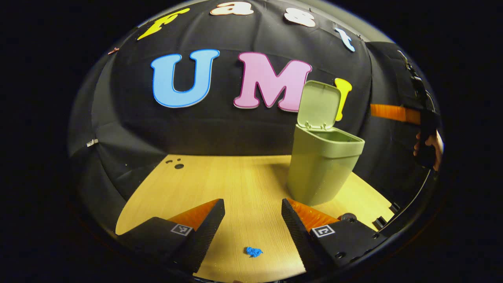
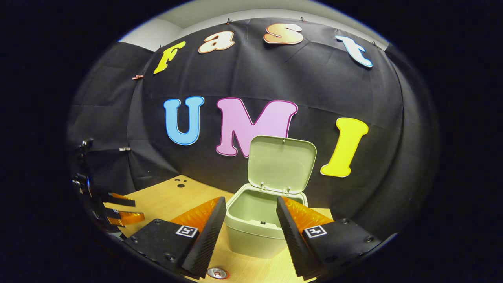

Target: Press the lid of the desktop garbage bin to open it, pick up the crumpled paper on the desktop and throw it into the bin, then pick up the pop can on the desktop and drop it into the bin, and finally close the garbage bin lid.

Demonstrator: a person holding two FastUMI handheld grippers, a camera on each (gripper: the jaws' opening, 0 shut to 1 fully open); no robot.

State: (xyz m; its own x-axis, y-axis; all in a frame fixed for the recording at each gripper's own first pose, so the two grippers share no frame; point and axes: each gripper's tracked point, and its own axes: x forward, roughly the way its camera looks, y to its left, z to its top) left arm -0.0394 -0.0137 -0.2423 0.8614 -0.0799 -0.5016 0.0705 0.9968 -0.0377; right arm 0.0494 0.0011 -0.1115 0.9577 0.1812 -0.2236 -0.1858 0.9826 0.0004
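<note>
The left gripper view sits low over the wooden surface (image 1: 243, 181), facing the booth's back wall, with the open garbage bin (image 1: 320, 169) standing off to its right and the right gripper (image 1: 426, 137) far at the right edge. The right gripper view looks the same way but from higher and nearer — down into the bin's mouth (image 2: 261, 214) just ahead of its fingers (image 2: 208, 232). Both share the bin, its raised lid (image 2: 282, 163) and the surface — and the left gripper (image 2: 118, 208) shows at this view's left edge.
</note>
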